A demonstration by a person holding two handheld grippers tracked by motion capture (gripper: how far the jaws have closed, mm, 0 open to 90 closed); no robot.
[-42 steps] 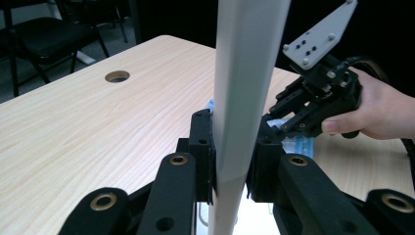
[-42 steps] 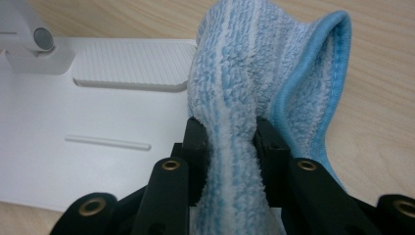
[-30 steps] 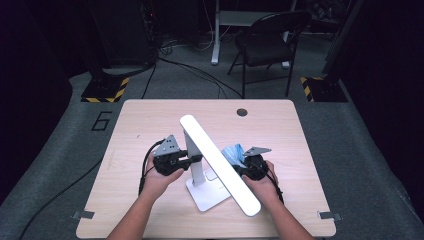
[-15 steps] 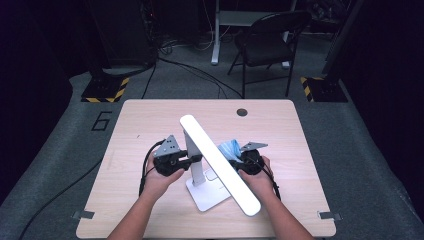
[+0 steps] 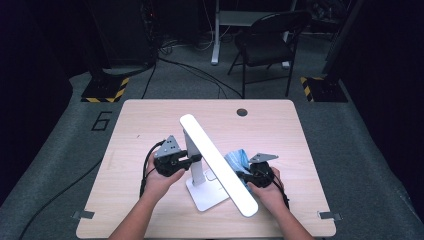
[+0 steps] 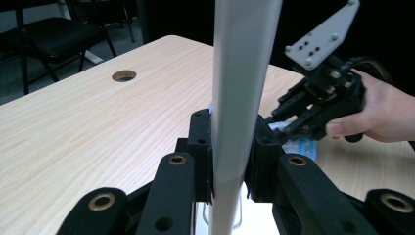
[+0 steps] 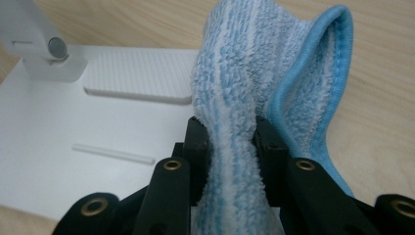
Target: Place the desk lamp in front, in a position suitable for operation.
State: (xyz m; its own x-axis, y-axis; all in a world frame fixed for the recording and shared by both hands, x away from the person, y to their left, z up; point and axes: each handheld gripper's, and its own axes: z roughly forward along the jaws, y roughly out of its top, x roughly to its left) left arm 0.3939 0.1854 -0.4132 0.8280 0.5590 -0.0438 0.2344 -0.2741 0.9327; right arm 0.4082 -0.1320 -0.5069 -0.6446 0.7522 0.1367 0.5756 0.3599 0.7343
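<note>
Lamp [image 5: 215, 165] standing mid-worktop [image 5: 150, 125], left tool [image 6: 230, 152] clamped on its white upright, right tool [image 7: 229, 147] closed on blue cloth [image 7: 244, 73] beside lamp base [image 7: 63, 147].

You are working in a lab or studio set up for recording, not a home. Your wooden table [image 5: 150, 120] stands on grey carpet [image 5: 360, 150] with dark surroundings. A taped number 6 [image 5: 102, 121] marks the floor, hazard-striped stand bases [image 5: 102, 92] sit at both far corners, cables [image 5: 200, 75] run across the carpet, and a black chair [image 5: 267, 42] waits behind.
</note>
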